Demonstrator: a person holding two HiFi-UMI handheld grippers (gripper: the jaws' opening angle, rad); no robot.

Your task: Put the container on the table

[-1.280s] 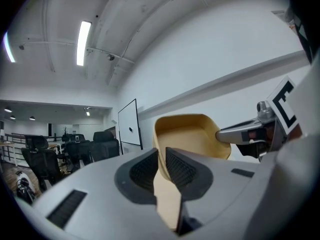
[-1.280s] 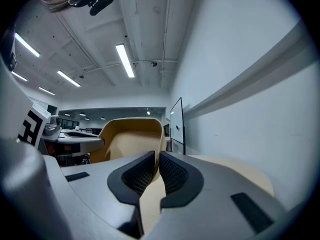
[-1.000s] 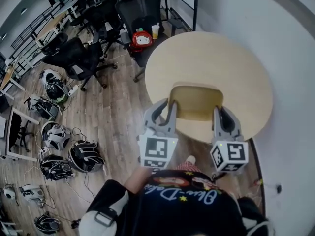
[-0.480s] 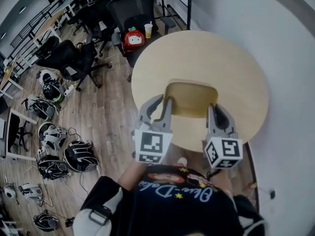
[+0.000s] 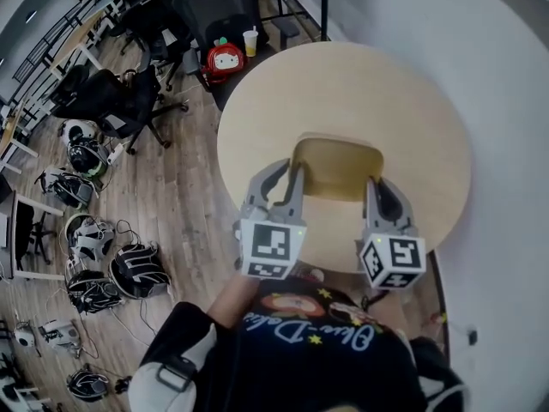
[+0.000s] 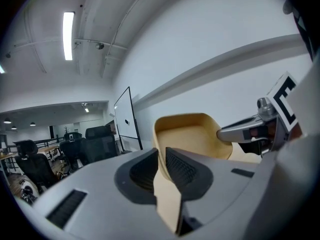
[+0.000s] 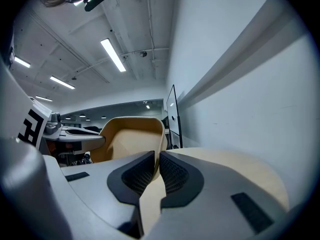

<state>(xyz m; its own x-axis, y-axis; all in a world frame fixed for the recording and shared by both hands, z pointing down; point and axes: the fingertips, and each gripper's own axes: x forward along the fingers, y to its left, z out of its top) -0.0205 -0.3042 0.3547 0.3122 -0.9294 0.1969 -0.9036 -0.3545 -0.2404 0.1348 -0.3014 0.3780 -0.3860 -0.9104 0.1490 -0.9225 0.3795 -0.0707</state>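
A tan, open-topped container [image 5: 336, 168] hangs over the round light-wood table [image 5: 403, 101], carried between both grippers. My left gripper [image 5: 288, 178] is shut on the container's left rim [image 6: 161, 159], its ribbed pads pressing the wall from both sides. My right gripper [image 5: 378, 189] is shut on the right rim [image 7: 159, 156] in the same way. The container [image 6: 192, 134] shows empty inside, and the right gripper [image 6: 250, 131] appears across it in the left gripper view. The table [image 7: 240, 176] lies just under the right gripper's jaws.
A white wall [image 5: 506, 75] curves round the table's right side. Black office chairs [image 5: 129, 101] stand on the wooden floor to the left, with a red bag [image 5: 225, 60] and a cup [image 5: 250, 41] beyond the table. Helmets and cables [image 5: 103, 264] lie on the floor at left.
Both grippers have carried the container forward over the table; more of the tabletop now lies beneath and around it. Both grips are unchanged.
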